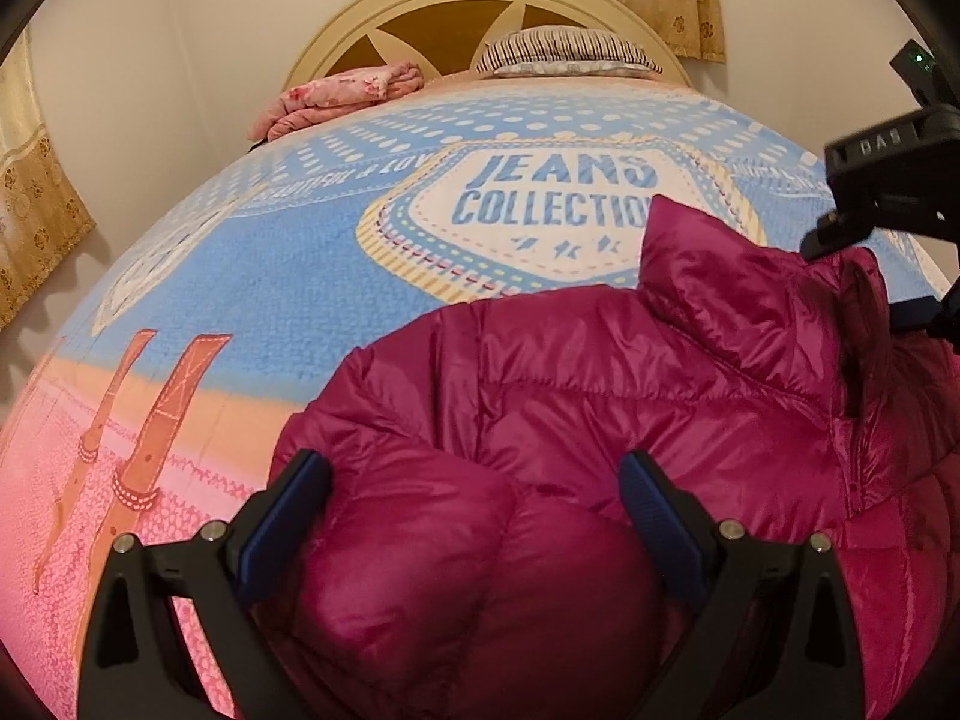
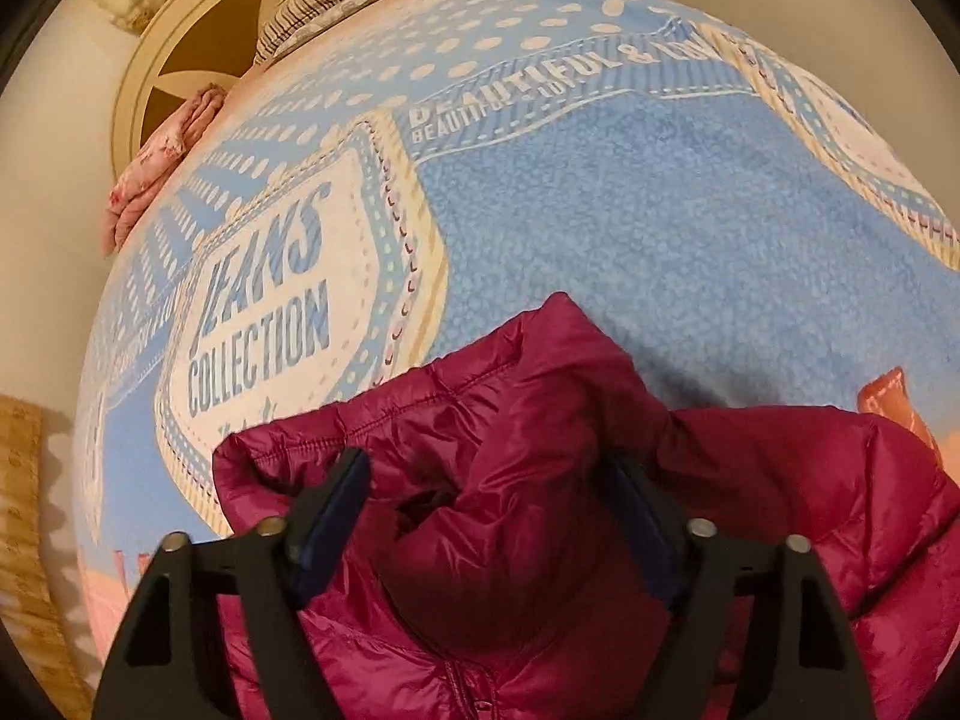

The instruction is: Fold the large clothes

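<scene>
A magenta quilted puffer jacket (image 1: 600, 396) lies on a bed covered by a blue and pink blanket (image 1: 288, 276). My left gripper (image 1: 474, 498) is open, its blue-padded fingers (image 1: 288, 516) straddling a puffy fold of the jacket near its left edge. The jacket's collar stands up at the far right. My right gripper (image 2: 492, 510) is open over the jacket (image 2: 540, 420), its fingers (image 2: 330, 516) on either side of a bunched fold near the collar. The right gripper's body also shows at the right edge of the left wrist view (image 1: 888, 192).
A folded pink floral cloth (image 1: 336, 99) and a striped pillow (image 1: 564, 51) lie by the cream headboard (image 1: 420, 18). Patterned curtains (image 1: 36, 192) hang at the left and behind the bed. The blanket (image 2: 630, 192) stretches beyond the jacket.
</scene>
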Demonstrator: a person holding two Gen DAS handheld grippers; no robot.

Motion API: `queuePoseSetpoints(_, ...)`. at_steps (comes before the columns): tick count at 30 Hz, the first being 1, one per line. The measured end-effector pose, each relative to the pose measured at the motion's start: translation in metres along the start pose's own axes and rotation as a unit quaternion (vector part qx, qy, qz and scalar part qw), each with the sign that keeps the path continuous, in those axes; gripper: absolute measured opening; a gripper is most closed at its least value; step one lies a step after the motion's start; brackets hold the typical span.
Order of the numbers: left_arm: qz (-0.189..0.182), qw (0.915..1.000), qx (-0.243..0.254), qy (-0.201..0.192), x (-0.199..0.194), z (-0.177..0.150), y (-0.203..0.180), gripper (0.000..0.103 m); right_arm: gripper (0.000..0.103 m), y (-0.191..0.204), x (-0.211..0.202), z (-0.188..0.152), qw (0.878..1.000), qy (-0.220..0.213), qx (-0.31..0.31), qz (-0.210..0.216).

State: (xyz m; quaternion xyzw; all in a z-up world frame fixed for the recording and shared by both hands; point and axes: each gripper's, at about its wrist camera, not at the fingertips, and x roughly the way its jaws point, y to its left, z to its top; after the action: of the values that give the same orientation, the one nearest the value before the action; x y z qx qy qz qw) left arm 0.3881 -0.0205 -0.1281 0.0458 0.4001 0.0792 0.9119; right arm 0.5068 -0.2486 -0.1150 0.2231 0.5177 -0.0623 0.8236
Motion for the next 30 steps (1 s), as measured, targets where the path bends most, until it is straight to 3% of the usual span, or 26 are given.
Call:
queuePoseSetpoints(3, 0.006, 1.0, 0.005, -0.001, 0.0, 0.0, -0.001, 0.1, 0.056, -0.003, -0.001, -0.004, 1.0, 0.001, -0.014, -0.015)
queuePoseSetpoints(5, 0.008, 1.0, 0.006, -0.002, 0.0, 0.0, -0.002, 0.101, 0.038, -0.006, -0.001, -0.005, 1.0, 0.003, -0.017, -0.017)
queuePoseSetpoints(7, 0.009, 0.9999, 0.007, -0.001, 0.0, 0.0, -0.002, 0.101, 0.031, -0.013, -0.003, -0.007, 1.0, 0.005, -0.012, -0.015)
queuePoseSetpoints(18, 0.009, 0.9999, 0.007, -0.001, 0.0, -0.001, -0.005, 0.101, 0.03, -0.022, 0.001, -0.011, 1.0, 0.006, -0.001, -0.008)
queuePoseSetpoints(22, -0.004, 1.0, -0.001, 0.002, 0.003, 0.0, -0.002, 0.101, 0.012, -0.022, -0.002, -0.014, 0.999, -0.004, -0.021, -0.023)
queuePoseSetpoints(30, -0.023, 0.9996, -0.015, 0.004, 0.005, -0.001, 0.003, 0.101, 0.009, -0.03, -0.053, -0.031, 0.998, -0.064, -0.024, -0.011)
